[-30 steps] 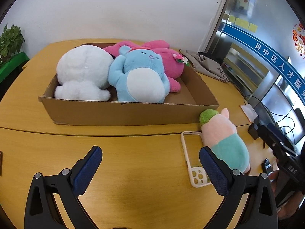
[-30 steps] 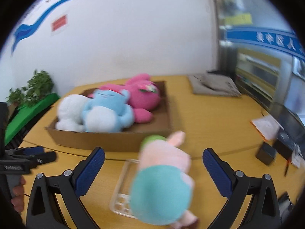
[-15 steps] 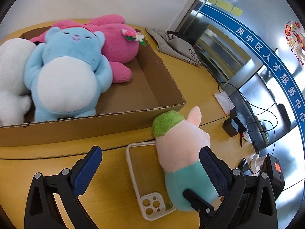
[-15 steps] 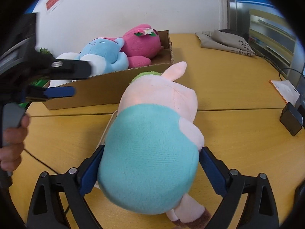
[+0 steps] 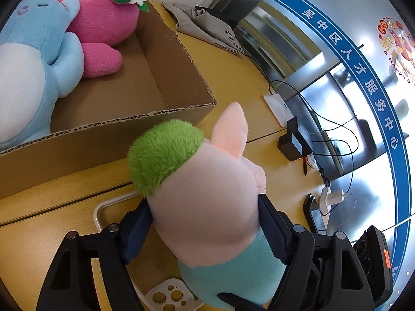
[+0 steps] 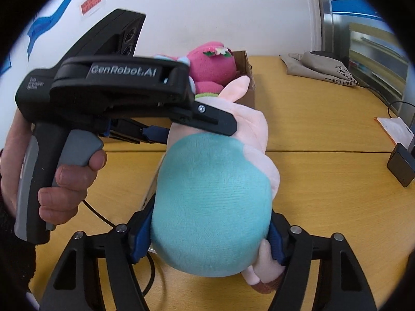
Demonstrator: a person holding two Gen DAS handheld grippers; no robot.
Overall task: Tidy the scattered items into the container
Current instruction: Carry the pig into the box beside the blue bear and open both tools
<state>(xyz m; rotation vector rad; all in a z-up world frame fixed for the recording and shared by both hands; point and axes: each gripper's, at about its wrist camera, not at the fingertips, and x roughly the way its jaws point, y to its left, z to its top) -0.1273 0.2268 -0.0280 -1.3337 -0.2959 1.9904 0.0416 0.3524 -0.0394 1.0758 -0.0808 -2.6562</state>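
A pink plush pig (image 5: 207, 197) with green hair and a teal bottom (image 6: 212, 207) lies on the wooden table, next to the cardboard box (image 5: 160, 83). My left gripper (image 5: 205, 233) is shut on the pig's pink upper body. My right gripper (image 6: 210, 238) is shut on its teal lower body. The box holds a blue plush (image 5: 28, 59) and a pink plush (image 5: 103, 26); the pink one also shows in the right wrist view (image 6: 212, 64). A clear phone case (image 5: 166, 295) lies on the table under the pig.
A grey cloth bag (image 5: 205, 28) lies beyond the box, also in the right wrist view (image 6: 319, 70). Black chargers, cables and a phone (image 5: 313, 215) sit at the table's right edge. A black adapter (image 6: 400, 165) and papers (image 6: 394, 129) lie at right.
Both grippers moved in on the pig and closed on it, the left on the pink upper body, the right on the teal lower body. The left gripper swung right, away from the box.
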